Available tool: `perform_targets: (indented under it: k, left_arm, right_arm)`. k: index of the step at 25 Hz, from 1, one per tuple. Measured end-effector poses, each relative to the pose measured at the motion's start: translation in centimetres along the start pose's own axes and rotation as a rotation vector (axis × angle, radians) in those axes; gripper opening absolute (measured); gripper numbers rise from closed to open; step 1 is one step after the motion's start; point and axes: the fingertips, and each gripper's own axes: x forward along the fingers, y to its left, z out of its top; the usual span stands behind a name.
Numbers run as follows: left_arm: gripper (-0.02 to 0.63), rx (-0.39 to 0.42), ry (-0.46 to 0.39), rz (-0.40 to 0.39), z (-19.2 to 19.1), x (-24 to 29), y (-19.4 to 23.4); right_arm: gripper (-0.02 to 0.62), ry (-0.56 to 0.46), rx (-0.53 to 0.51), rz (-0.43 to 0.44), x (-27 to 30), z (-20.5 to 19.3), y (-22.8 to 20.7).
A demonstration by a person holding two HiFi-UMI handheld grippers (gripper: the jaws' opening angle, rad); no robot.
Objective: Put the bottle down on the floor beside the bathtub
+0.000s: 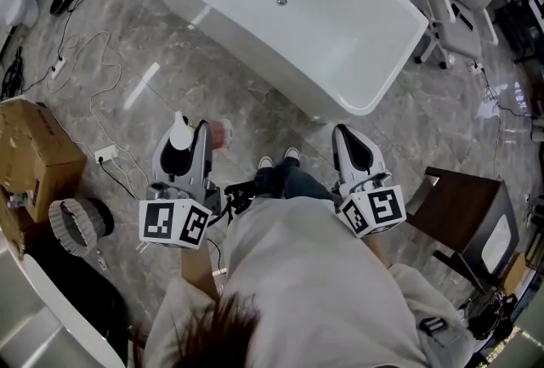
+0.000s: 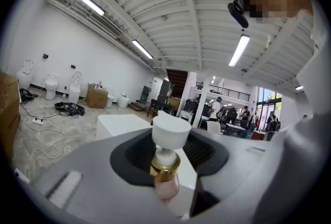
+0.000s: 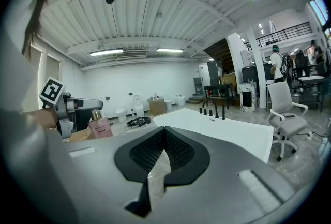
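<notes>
A pink bottle with a gold collar and a white pump cap hangs roughly upright in my left gripper, whose jaws are shut on it near the neck. In the left gripper view the bottle stands between the jaws, cap uppermost. It is held above the marble floor, a short way in front of the near end of the white bathtub. My right gripper is shut with nothing in it, level with the left one. In the right gripper view the jaws of that gripper meet at their tips, and the bottle shows at left.
A cardboard box and a round ribbed thing sit at left, with cables and a power strip on the floor. A white office chair stands right of the tub, a dark wooden chair near my right side.
</notes>
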Motion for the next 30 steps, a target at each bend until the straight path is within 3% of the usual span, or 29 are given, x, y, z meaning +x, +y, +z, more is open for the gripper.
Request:
perform_targets:
  k: [13,18,25,30]
  left_arm:
    - [0.204,0.054,-0.054,-0.017,3.7,5.6,2.7]
    - [0.204,0.071,-0.067,0.016,3.6,7.1,3.8]
    - [0.204,0.014,-0.045,-0.073,1.9,10.3,0.1]
    - [0.204,0.022,-0.019,-0.117,-0.2,12.4,-1.0]
  right_arm:
    - [-0.002,0.021,-0.006,-0.019,1.0,0.0,-2.6]
    - [-0.002,0.038,0.005,-0.018,1.7,-1.1,-2.3]
    - [-0.002,0.007,0.013,-0.054,-0.3,-0.1,-3.6]
    - [-0.002,0.026,0.031,-0.048,-0.1,-0.9,-3.3]
